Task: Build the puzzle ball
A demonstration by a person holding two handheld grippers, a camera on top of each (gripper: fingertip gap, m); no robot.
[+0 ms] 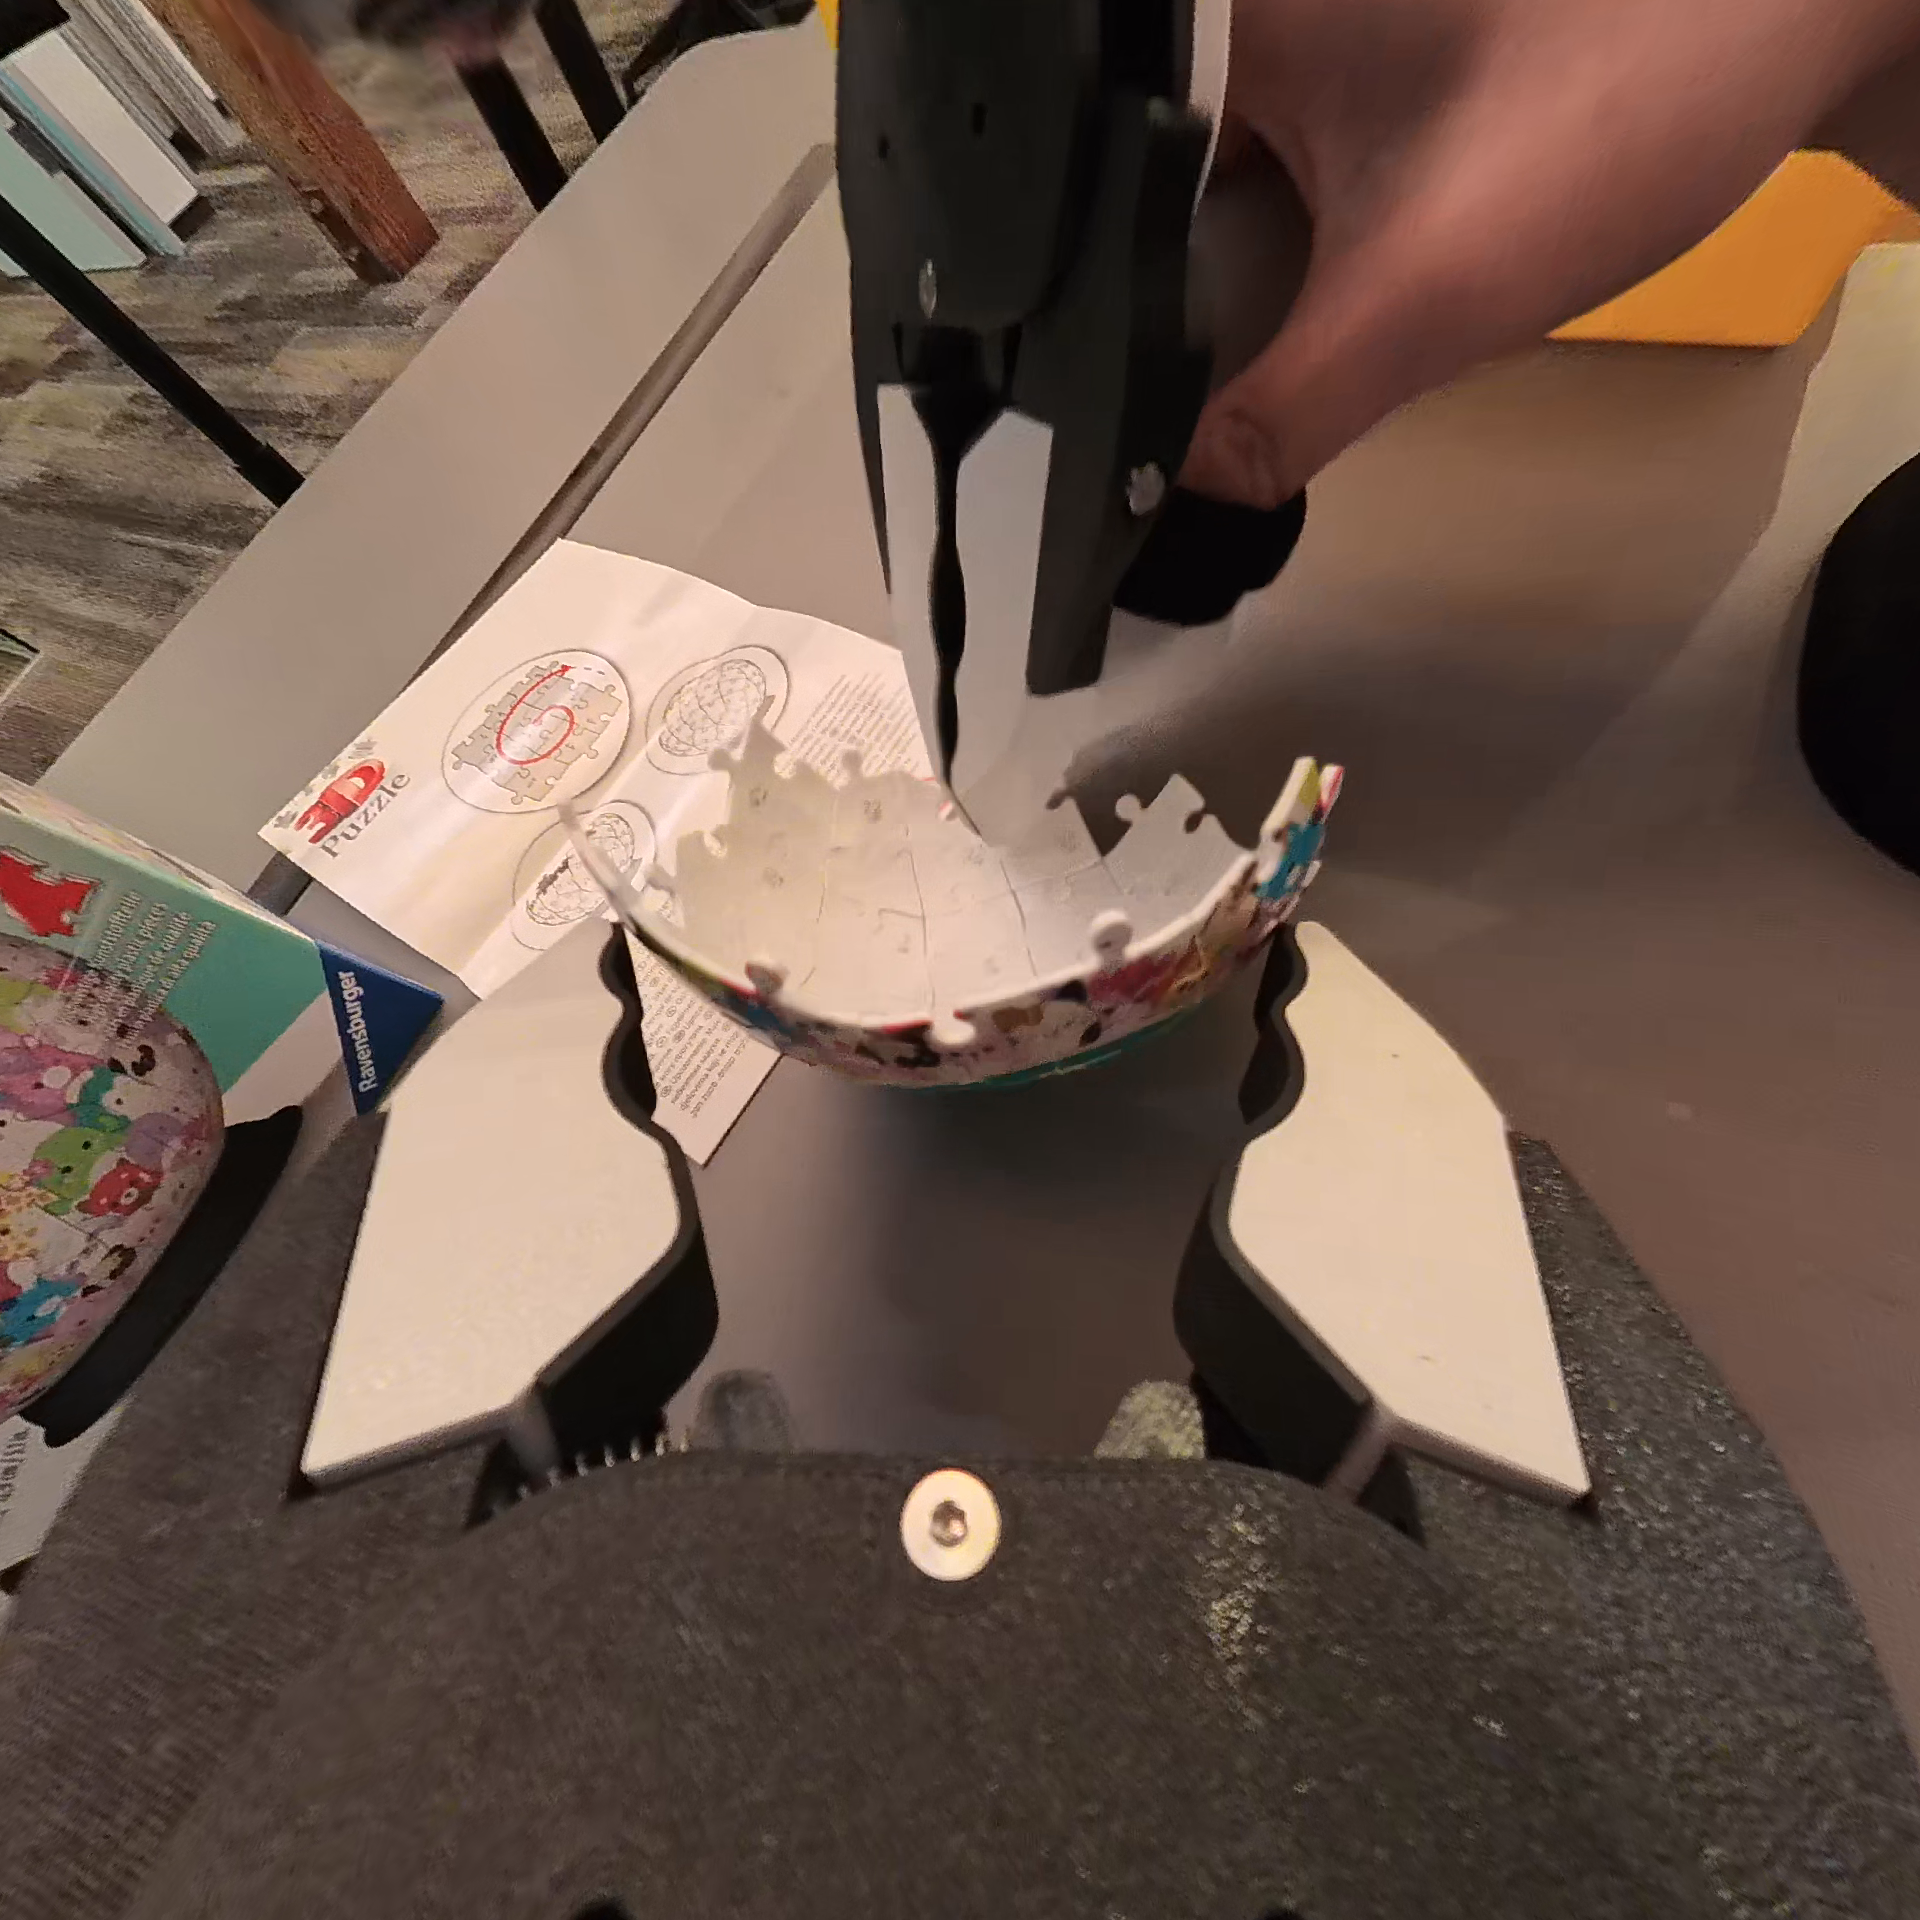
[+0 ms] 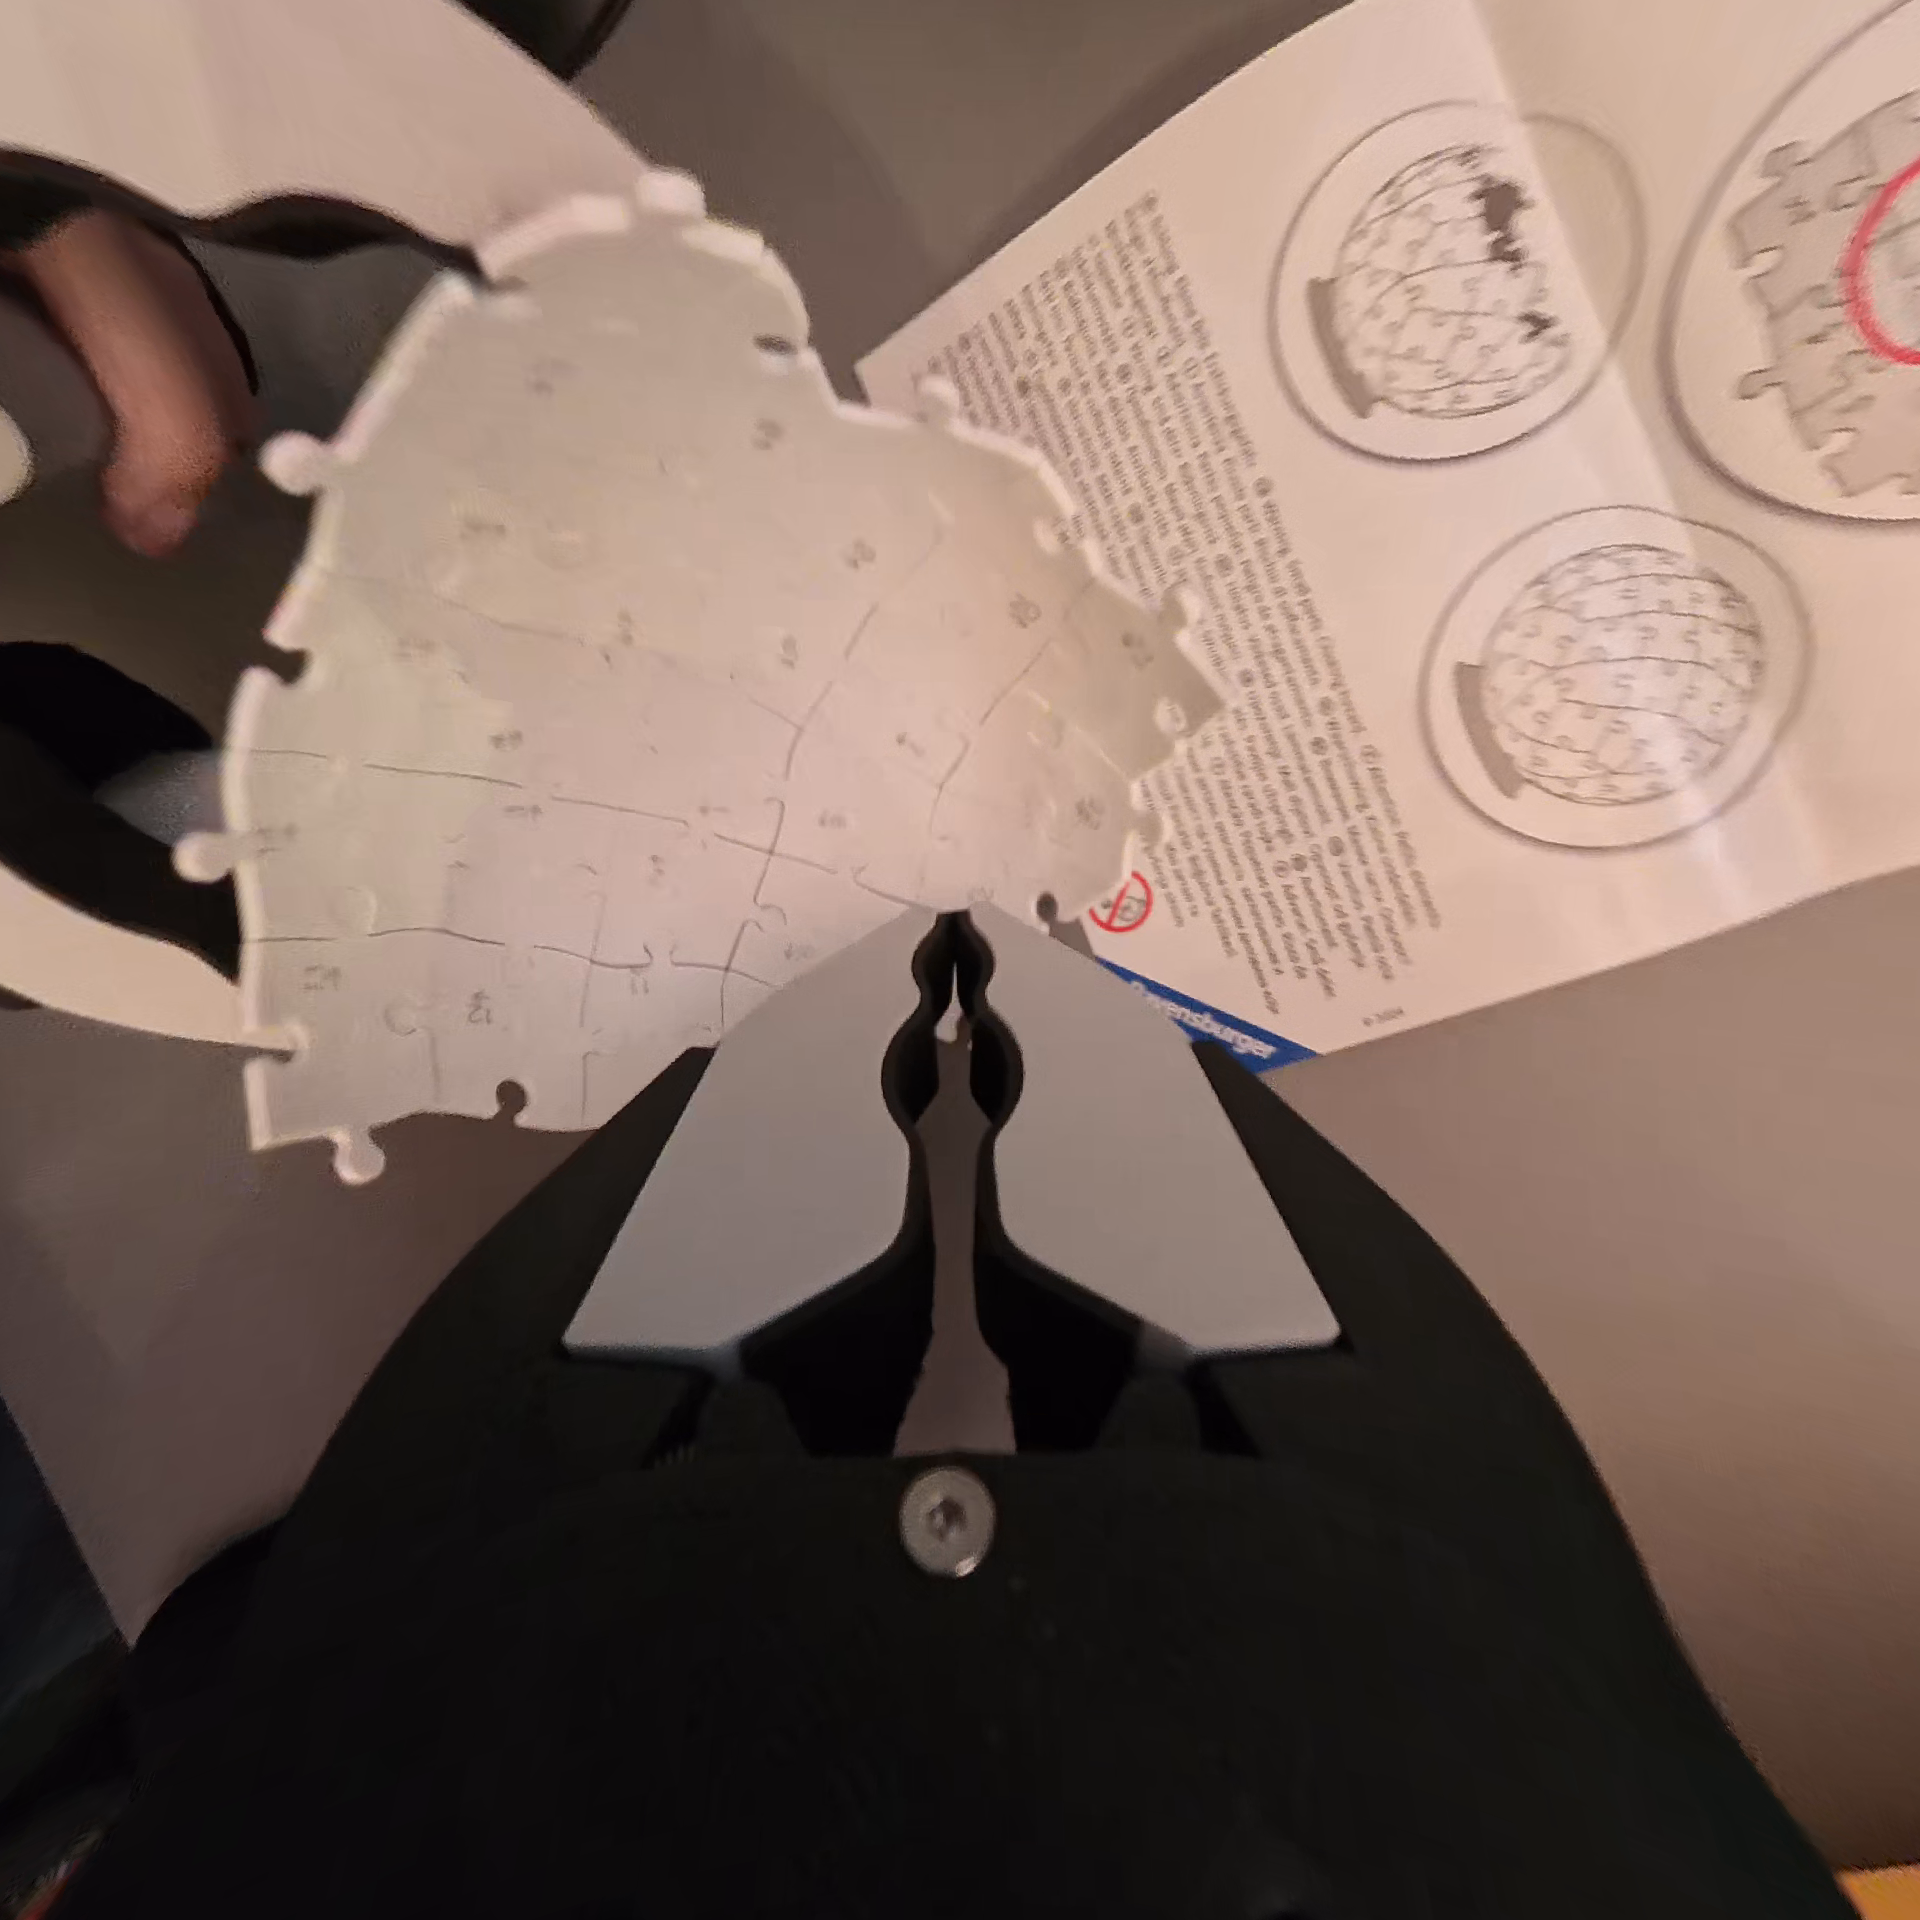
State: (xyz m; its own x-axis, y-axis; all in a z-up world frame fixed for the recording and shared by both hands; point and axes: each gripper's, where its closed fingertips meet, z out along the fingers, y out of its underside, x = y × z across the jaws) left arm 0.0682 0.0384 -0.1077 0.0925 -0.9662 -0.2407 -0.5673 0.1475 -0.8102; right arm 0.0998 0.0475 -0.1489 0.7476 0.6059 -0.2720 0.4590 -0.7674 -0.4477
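Note:
The half-built puzzle ball (image 1: 935,925) is a bowl-shaped shell, white inside and colourful outside, over a teal base on the grey table (image 1: 1455,831). My left gripper (image 1: 956,1039) is open, its fingertips on either side of the shell's near lower part. My right gripper (image 1: 948,764) comes down from above, held by a hand (image 1: 1455,208), and is shut on the shell's far rim. In the right wrist view the right gripper (image 2: 951,925) pinches the edge of the white shell (image 2: 623,675). The left gripper's white fingers (image 2: 83,935) show behind the shell.
A folded instruction sheet (image 1: 582,748) lies behind the shell on the left and also shows in the right wrist view (image 2: 1455,520). The puzzle box (image 1: 156,1018) stands at the near left. A dark round object (image 1: 1870,675) and a yellow item (image 1: 1766,260) are at the right. The table edge runs along the left.

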